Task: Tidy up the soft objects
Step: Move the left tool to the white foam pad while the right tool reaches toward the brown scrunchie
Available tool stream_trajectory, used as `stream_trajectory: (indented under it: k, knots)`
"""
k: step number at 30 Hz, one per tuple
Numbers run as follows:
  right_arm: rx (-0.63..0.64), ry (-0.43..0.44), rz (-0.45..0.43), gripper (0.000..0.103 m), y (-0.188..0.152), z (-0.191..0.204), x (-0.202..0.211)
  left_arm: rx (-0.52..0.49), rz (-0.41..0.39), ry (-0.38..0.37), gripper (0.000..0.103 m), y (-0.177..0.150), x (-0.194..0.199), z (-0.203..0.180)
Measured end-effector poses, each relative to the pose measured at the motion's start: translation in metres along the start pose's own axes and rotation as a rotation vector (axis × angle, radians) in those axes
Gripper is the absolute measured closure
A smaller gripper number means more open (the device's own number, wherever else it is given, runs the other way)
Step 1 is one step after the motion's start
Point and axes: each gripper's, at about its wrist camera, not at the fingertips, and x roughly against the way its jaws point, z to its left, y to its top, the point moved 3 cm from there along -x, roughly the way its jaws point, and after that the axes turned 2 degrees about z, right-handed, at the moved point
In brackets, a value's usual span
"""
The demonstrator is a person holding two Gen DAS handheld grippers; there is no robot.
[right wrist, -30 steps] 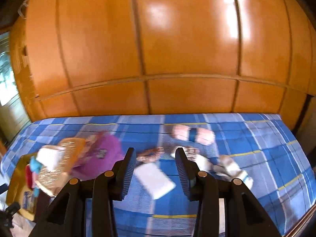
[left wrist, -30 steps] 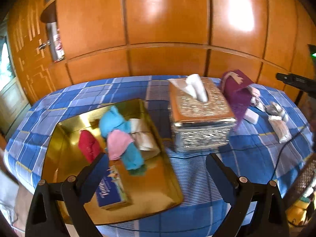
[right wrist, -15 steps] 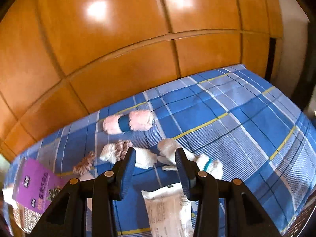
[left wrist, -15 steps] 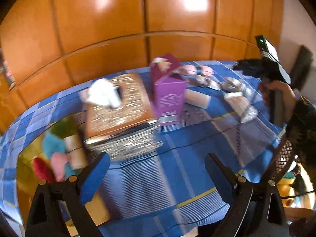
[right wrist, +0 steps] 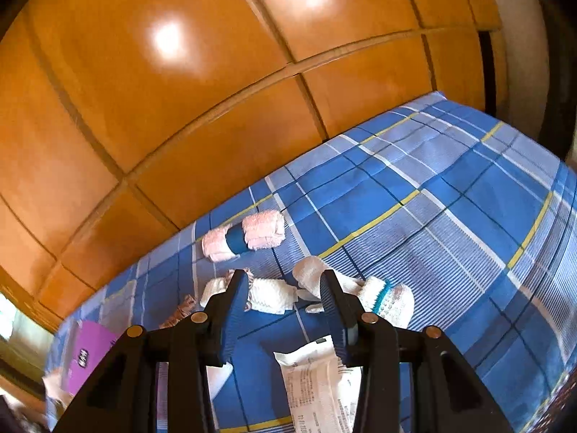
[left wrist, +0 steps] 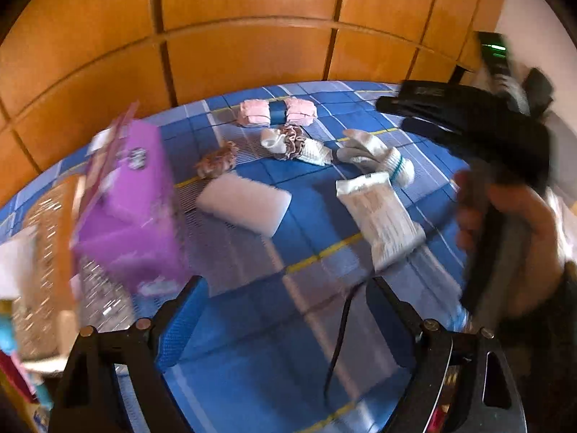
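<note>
**Crowded cloth, small targets: a wrong grab is the main hazard**

Glossy orange wood panels back a table covered with a blue checked cloth, and the soft things lie close together toward its far side. Farthest back is a pink towel roll banded in blue. In front of it a white sock wrapped in a brown scrunchie lies just beside a white sock with a teal stripe, and a second brown scrunchie sits nearer a purple box. Closer in are a white sponge and a white wrapped packet.

The right gripper has its jaws moderately parted and holds nothing; it hangs above the packet and points at the gap between the two socks. The left gripper is spread wide and also empty, low over bare cloth.

The likeliest slip, as I judge it, is that the right jaws close on both socks at once or catch a fold of tablecloth, because the pieces nearly touch and lie flat. A shallow pinch could also let a limp sock slide out. A dark cord trails between the left jaws and could snag. The left view is smeared with motion, so fast travel near the tall purple box risks knocking it over.
</note>
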Motion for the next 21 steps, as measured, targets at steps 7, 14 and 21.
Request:
stream_trajectory:
  k: [7, 14, 21]
  knots:
    - [-0.098, 0.052, -0.001, 0.062, 0.005, -0.015, 0.004, 0.189, 0.086, 0.027, 0.011, 0.041, -0.057, -0.002]
    - [-0.149, 0.105, 0.011, 0.062, 0.005, -0.021, 0.004, 0.269, 0.106, 0.154, 0.004, 0.07, -0.094, 0.003]
    - [-0.282, 0.089, -0.102, 0.062, 0.011, -0.048, 0.022, 0.372, 0.111, 0.154, 0.0, 0.078, -0.109, 0.019]
